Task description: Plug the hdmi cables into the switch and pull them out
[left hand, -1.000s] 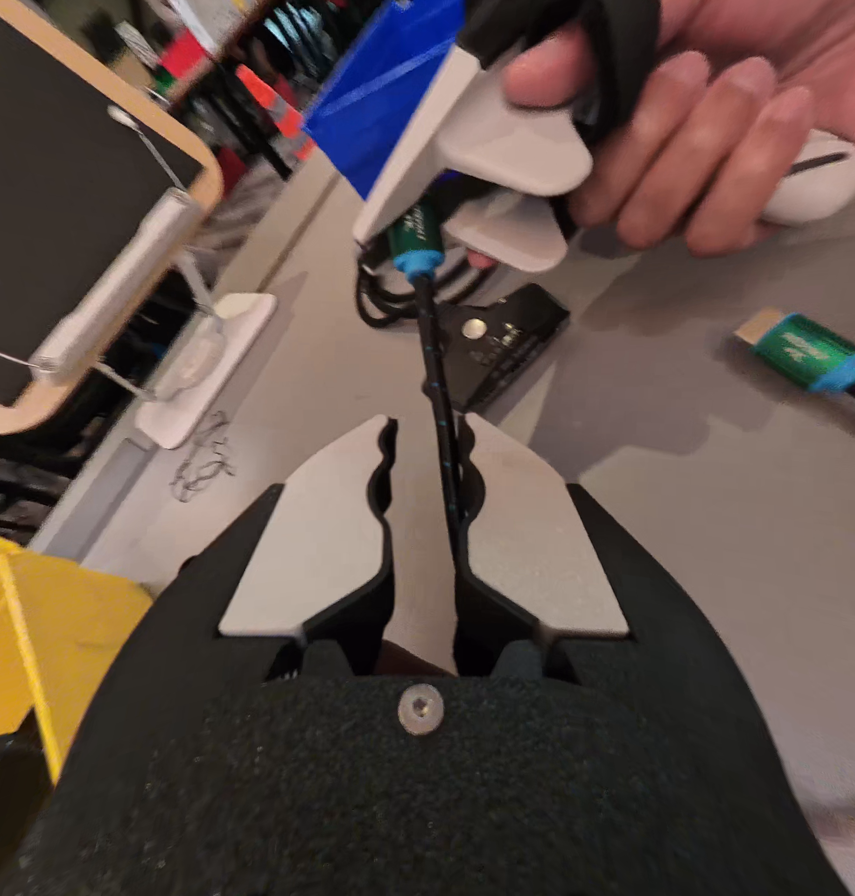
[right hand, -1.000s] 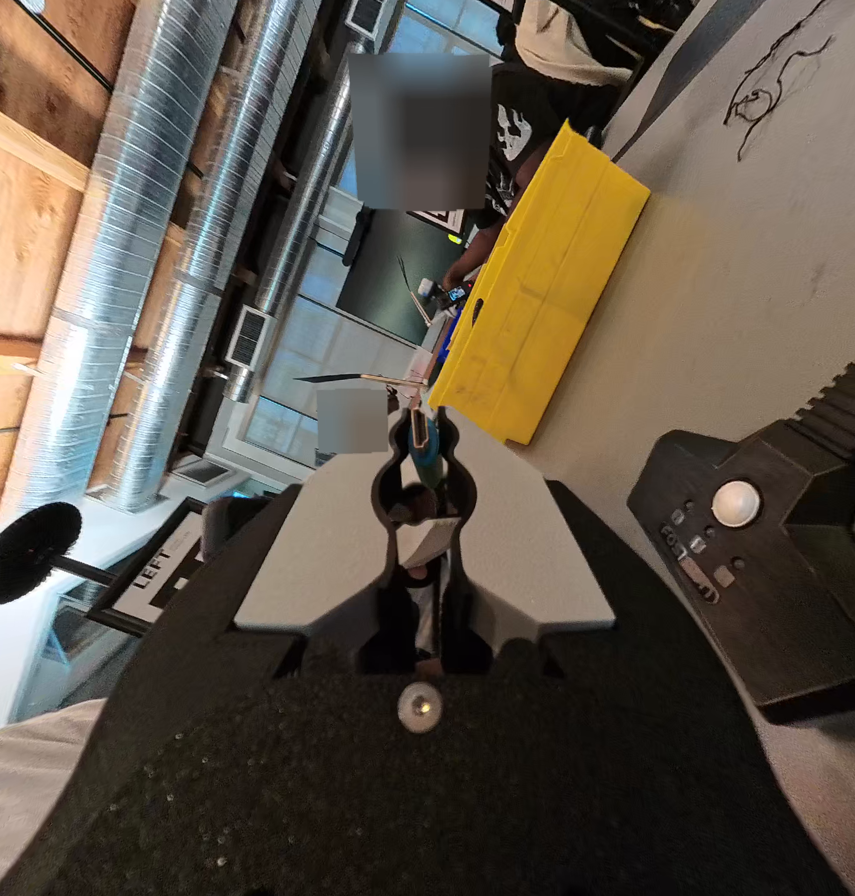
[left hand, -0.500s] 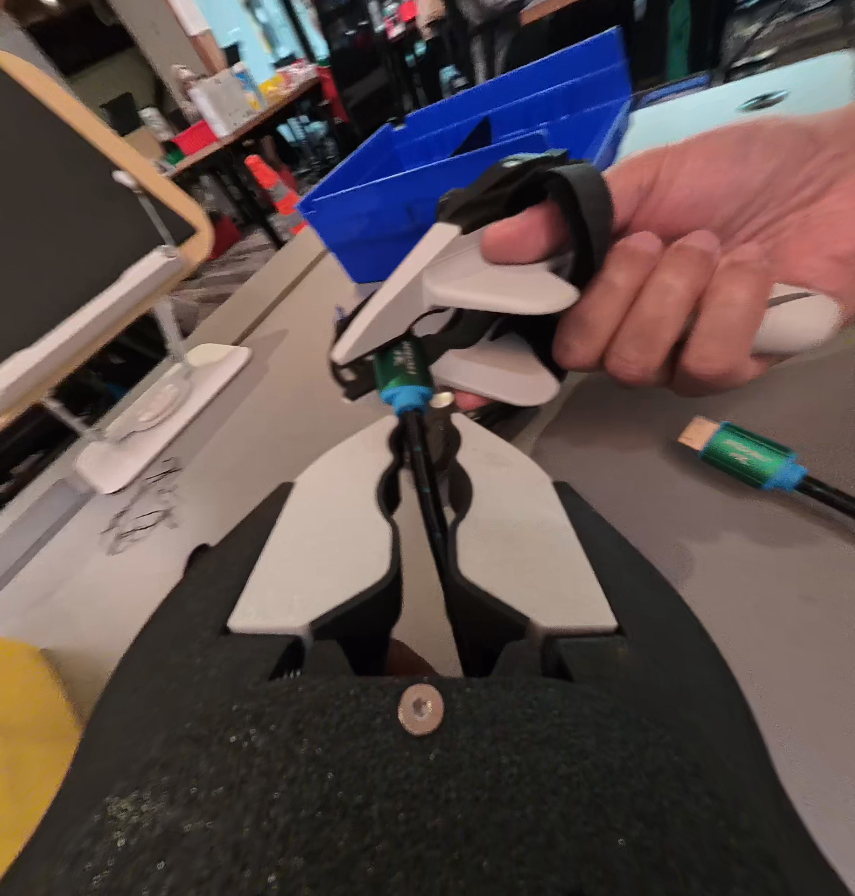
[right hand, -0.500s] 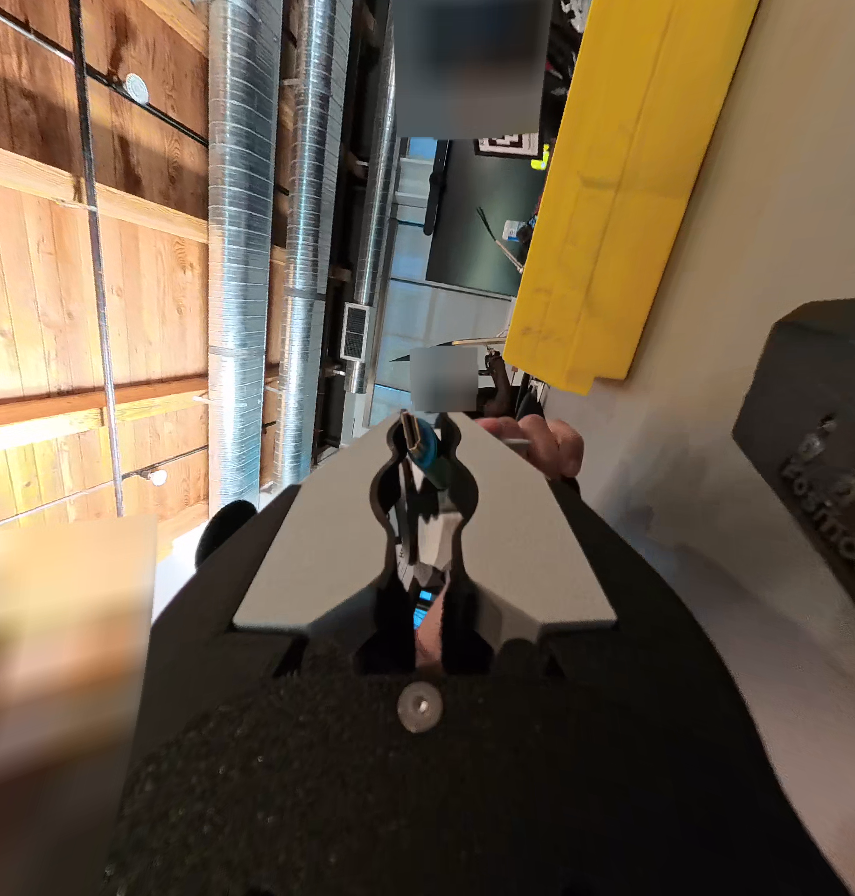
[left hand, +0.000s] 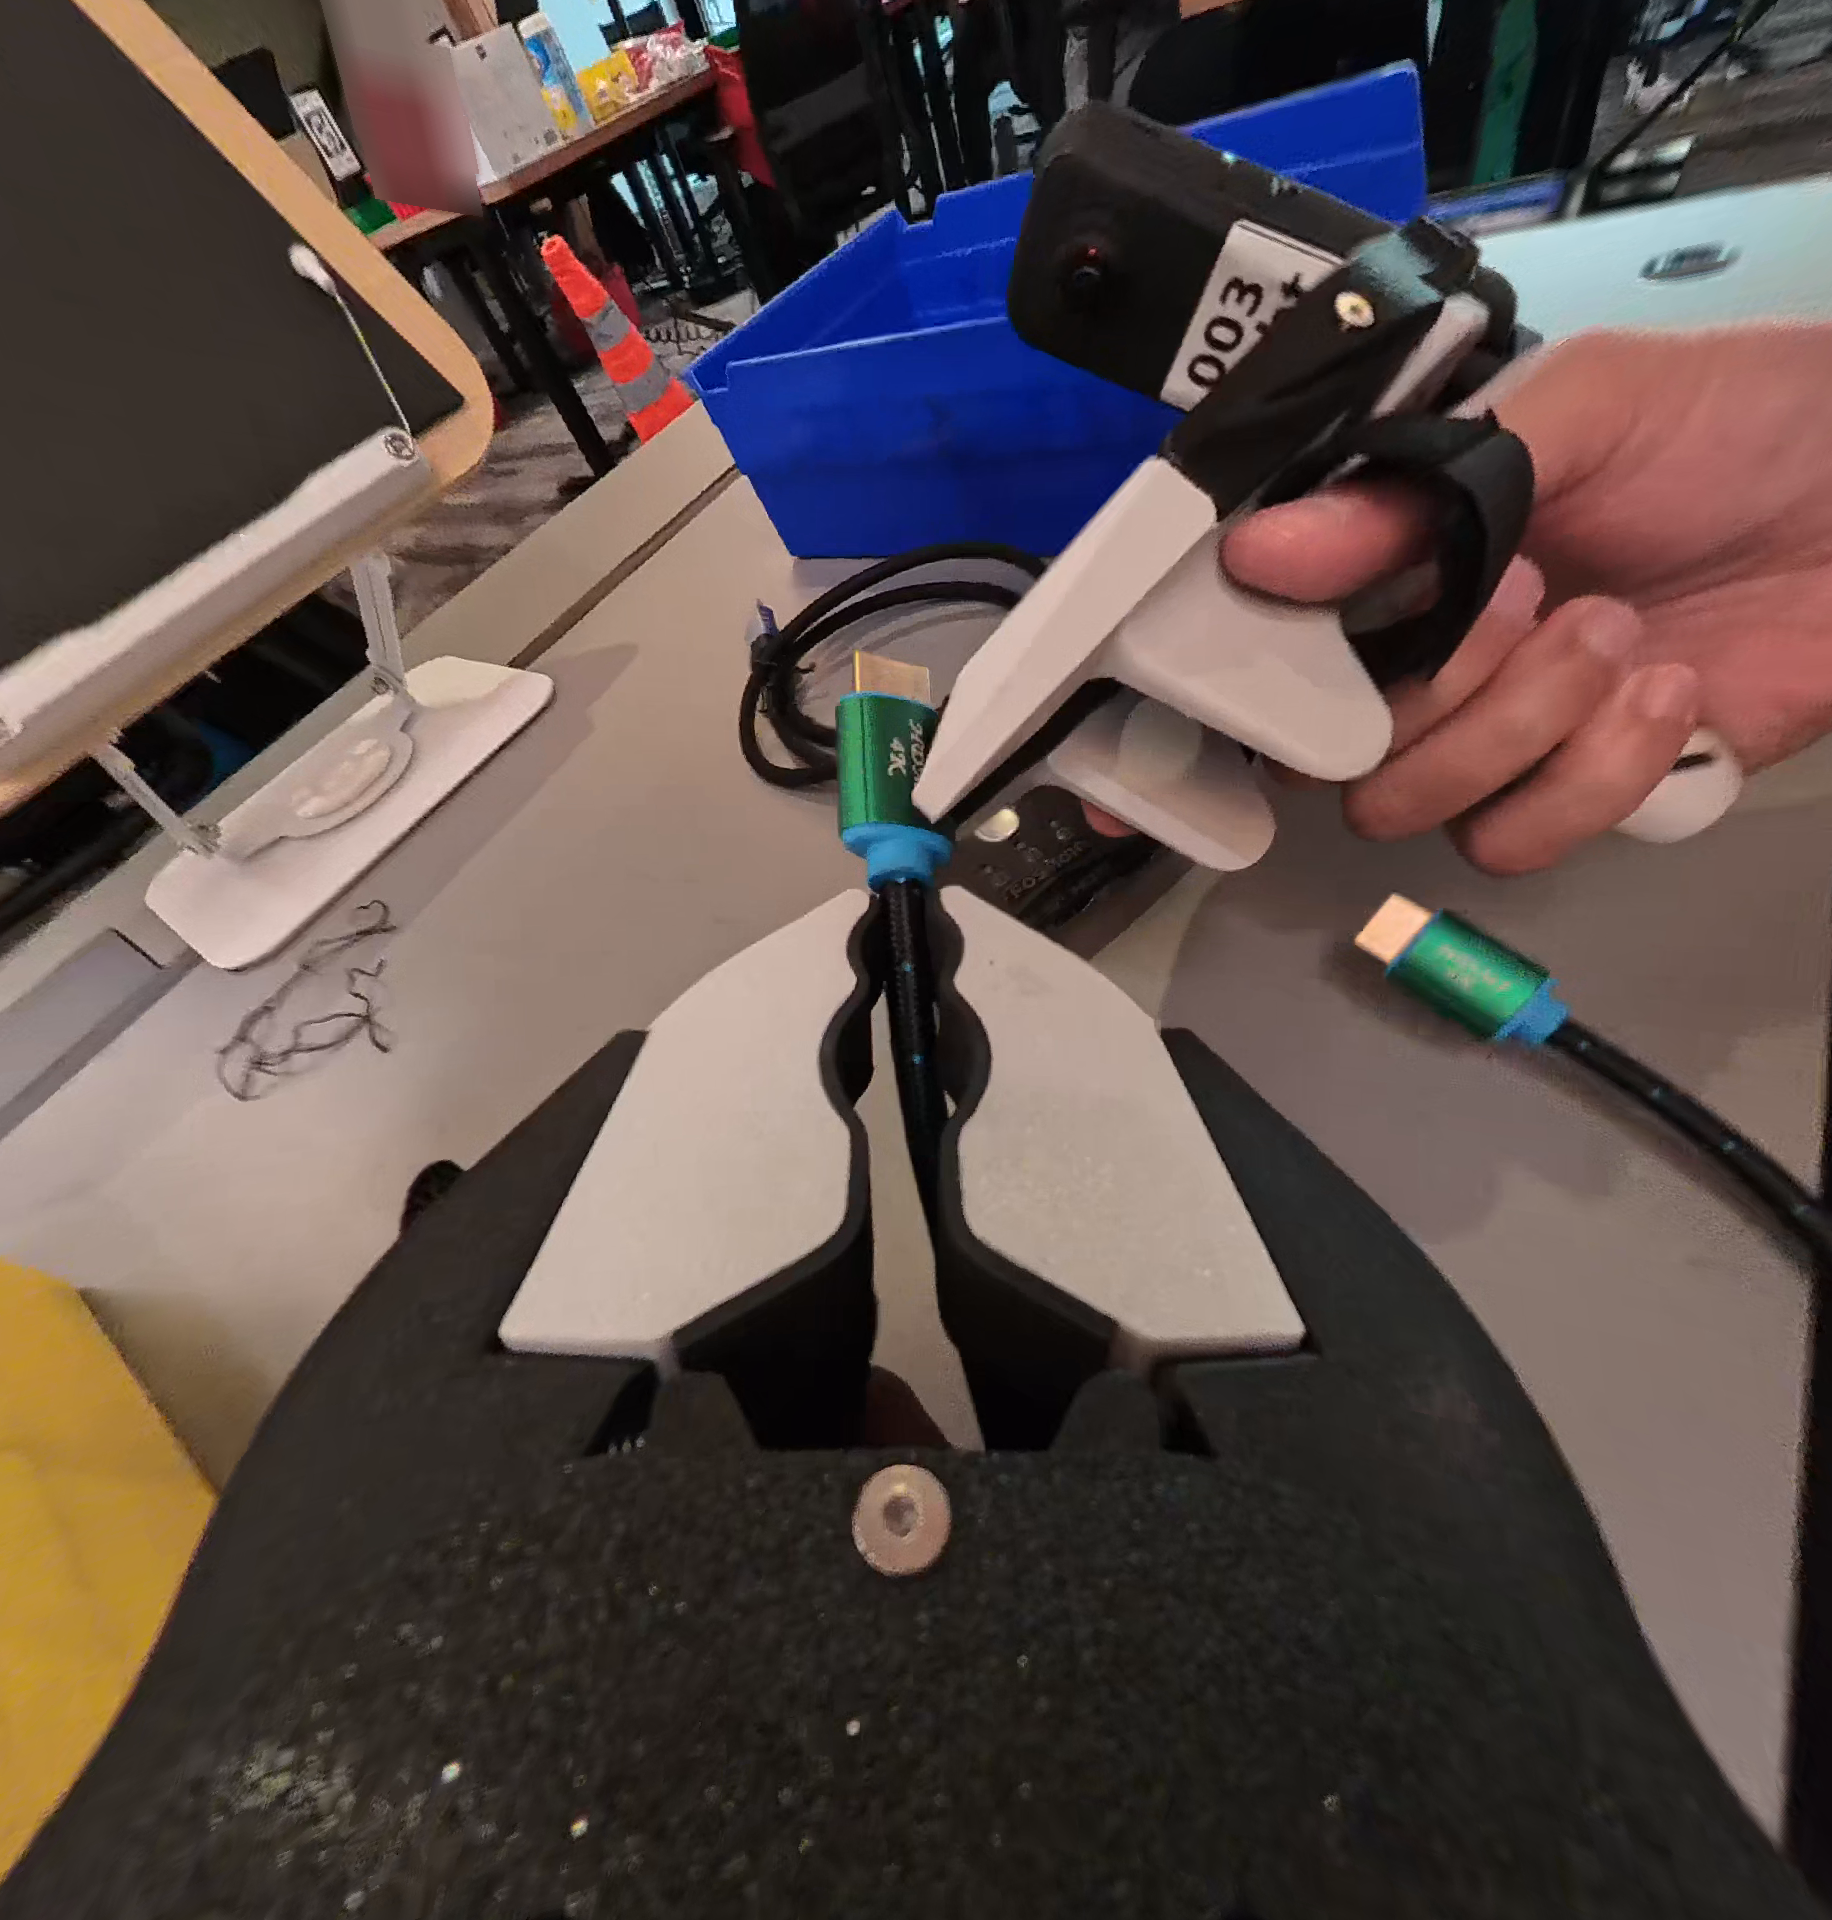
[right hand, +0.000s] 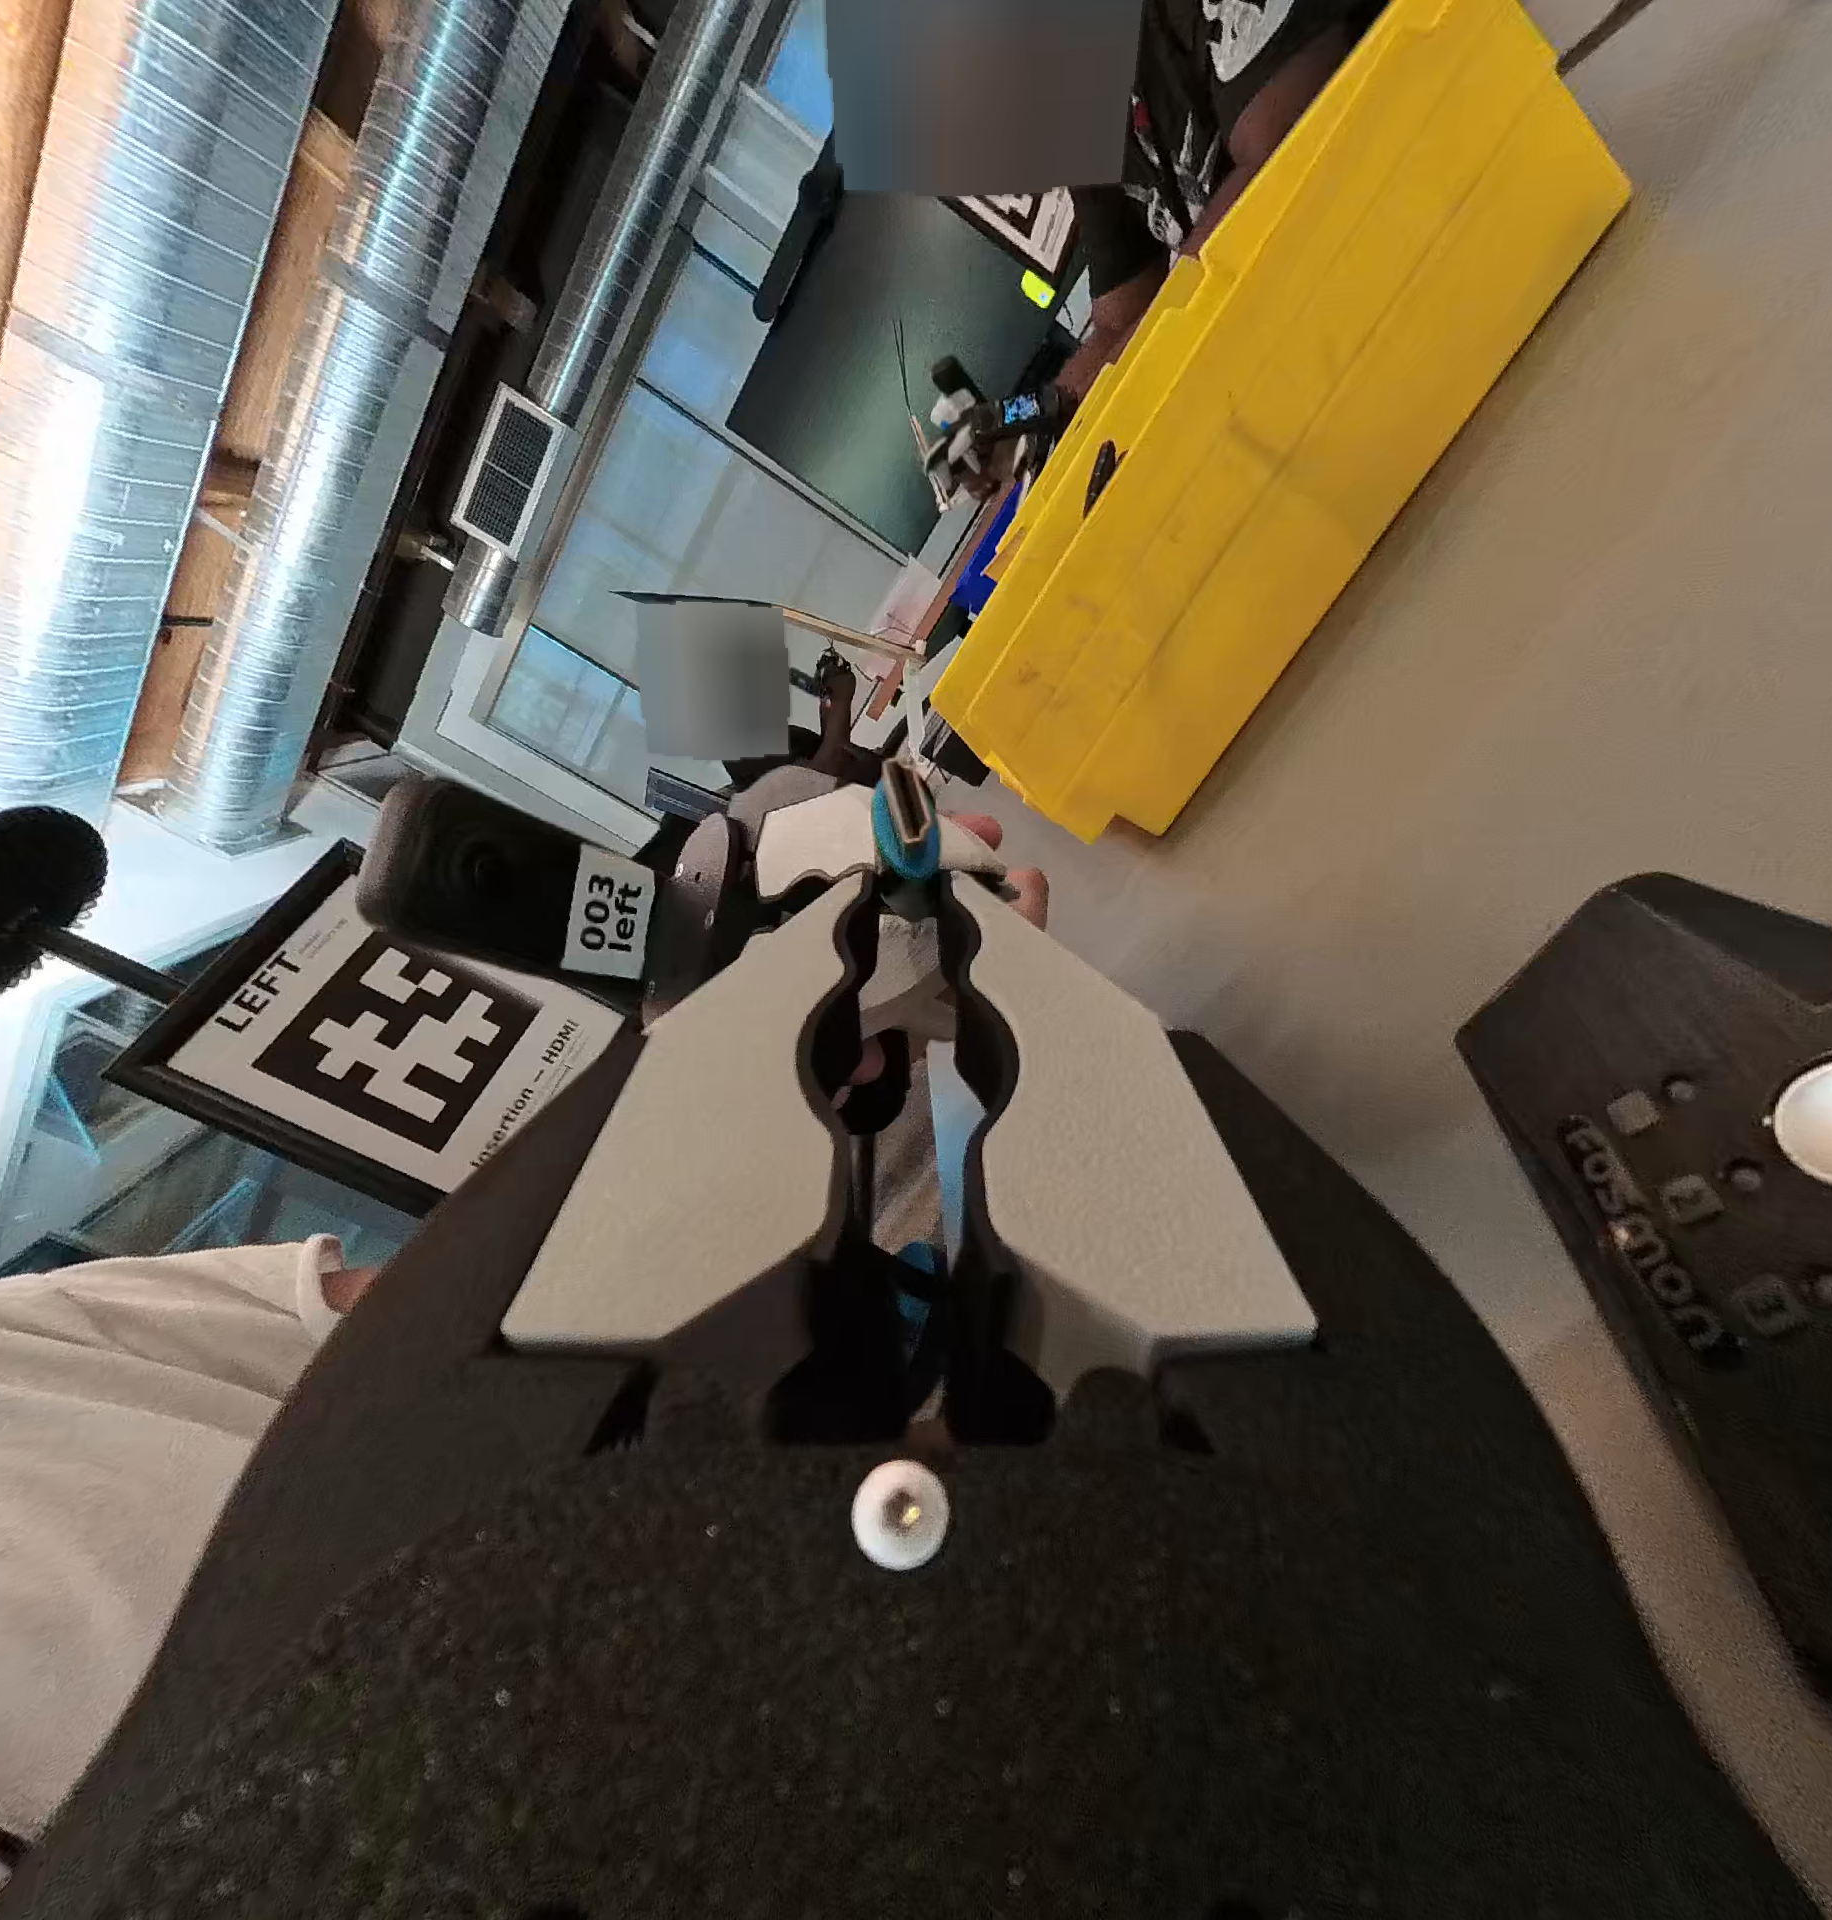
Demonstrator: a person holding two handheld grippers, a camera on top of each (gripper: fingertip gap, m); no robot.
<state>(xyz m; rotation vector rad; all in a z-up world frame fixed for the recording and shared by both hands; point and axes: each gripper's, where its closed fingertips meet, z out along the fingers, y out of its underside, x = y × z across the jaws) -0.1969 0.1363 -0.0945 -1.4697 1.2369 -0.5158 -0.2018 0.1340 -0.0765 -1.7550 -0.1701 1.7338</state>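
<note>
Since one second ago the left gripper (left hand: 907, 935) has slid up the braided cable (left hand: 917, 1039) until its fingertips sit just below the blue collar of the green plug (left hand: 881, 764); the right gripper (left hand: 938, 805), which before hid the plug, now touches it only with its tips near the collar, and the gold end stands free and points up.

The left gripper is nearly closed and has the cable in its narrow gap; the right gripper, seen in its own view (right hand: 907, 894), is closed to a small gap with the plug's blue collar (right hand: 904, 852) at its tips; whether it really clamps the plug I cannot tell.

The switch (left hand: 1057, 868) lies on the grey table (left hand: 600, 935) just behind the held plug, partly hidden by the right gripper; nothing is plugged in that I can see.

I judge these risks: the left holds only the round cable, so the plug may twist or sag when the right lets go or takes a new hold; a tip-only hold may slip; the switch is light and free, so a crooked push may shove it away.

Count: two grippers; two green plugs visible, one held, the second plug (left hand: 1463, 982) lying on the table to the right; one switch; one coiled black cable (left hand: 787, 717) behind; one blue bin (left hand: 891, 416); one yellow bin (right hand: 1307, 416).
</note>
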